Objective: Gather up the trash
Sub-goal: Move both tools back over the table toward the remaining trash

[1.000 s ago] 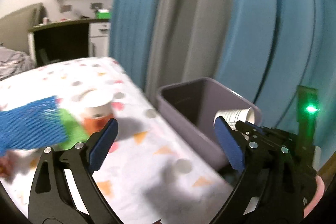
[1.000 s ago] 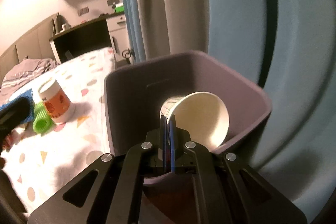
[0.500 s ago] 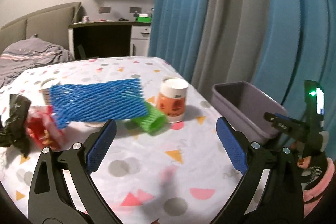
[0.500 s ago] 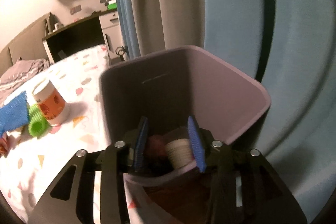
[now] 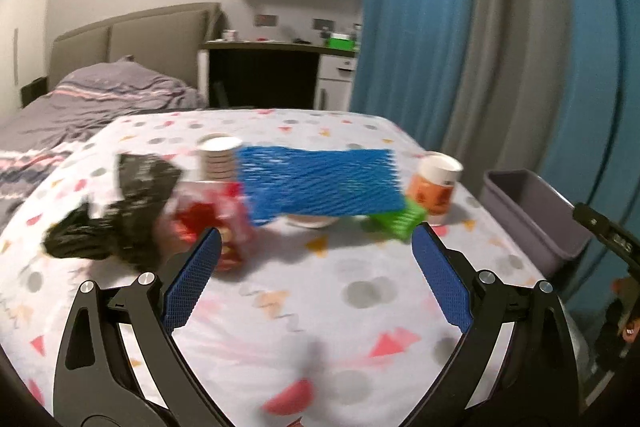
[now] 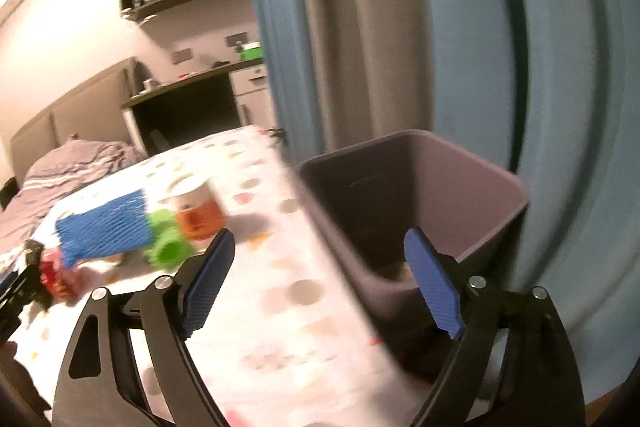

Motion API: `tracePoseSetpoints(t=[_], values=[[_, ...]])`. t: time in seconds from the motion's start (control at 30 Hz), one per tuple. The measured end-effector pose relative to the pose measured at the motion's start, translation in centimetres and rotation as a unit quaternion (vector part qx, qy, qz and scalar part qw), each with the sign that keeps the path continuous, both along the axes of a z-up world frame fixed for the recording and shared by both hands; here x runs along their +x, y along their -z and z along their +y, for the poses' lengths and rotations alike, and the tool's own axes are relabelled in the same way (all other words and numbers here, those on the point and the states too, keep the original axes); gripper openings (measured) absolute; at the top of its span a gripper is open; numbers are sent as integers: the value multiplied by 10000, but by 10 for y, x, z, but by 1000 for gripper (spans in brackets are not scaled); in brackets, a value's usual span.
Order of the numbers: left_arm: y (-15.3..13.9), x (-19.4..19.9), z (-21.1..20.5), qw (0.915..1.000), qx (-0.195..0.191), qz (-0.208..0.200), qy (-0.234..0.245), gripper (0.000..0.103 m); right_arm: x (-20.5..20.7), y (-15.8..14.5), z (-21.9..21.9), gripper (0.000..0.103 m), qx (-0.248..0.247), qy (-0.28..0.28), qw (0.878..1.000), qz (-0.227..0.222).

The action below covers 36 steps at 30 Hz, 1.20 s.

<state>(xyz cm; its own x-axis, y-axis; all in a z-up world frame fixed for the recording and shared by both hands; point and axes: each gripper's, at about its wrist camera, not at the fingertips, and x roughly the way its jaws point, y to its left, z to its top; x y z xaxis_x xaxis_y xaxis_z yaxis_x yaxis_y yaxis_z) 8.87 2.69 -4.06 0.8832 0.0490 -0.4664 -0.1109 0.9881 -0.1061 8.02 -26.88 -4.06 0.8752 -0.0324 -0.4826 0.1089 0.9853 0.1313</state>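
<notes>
R gripper (image 6: 320, 283) is spread wide and empty now; a sec ago it pinched a white paper cup over the purple bin (image 6: 500, 187), so that cup's gone in, one piece of trash done. It has swung off toward the tabletop (image 6: 280, 307), one finger over the cloth, the other over the bin's near rim. Something pale shows low inside the bin, too blurred to name.

L gripper (image 5: 316, 279) is also spread, holding nothing, now facing the leftover pile instead of the bin.

Still to collect, all on the tabletop w/ the polka-dot cloth: blue foam net sleeve (image 5: 320, 187), springy mesh; green foam net (image 5: 396, 223), stubby tube; orange-and-white paper cup (image 5: 434, 187), upright; ribbed paper cup (image 5: 218, 163) behind; red crinkly snack wrapper (image 5: 212, 223); crumpled black plastic bag (image 5: 116, 215). Light, squashy stuff, prob easy to pinch.
</notes>
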Motion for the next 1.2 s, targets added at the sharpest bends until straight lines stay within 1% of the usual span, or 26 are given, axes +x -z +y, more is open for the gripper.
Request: tracePoseSetpoints(t=[0.2, 0.3, 0.5, 0.8, 1.2], values=[[-1, -23, 50, 9986, 6, -31, -524, 95, -9, -1, 54, 85, -44, -557, 9984, -38], [1, -33, 72, 9969, -51, 7, -781, 95, -11, 0, 82, 85, -46, -822, 9966, -4], [-1, -53, 111, 9931, -63, -20, -1170, 95, -10, 3, 129, 85, -109, -1283, 9917, 58], [1, -69, 154, 9871, -169, -17, -1594, 95, -6, 15, 200, 85, -323, -1987, 9792, 254], [2, -82, 197, 9802, -243, -102, -1961, 95, 17, 38, 285, 85, -565, -2629, 9608, 668]])
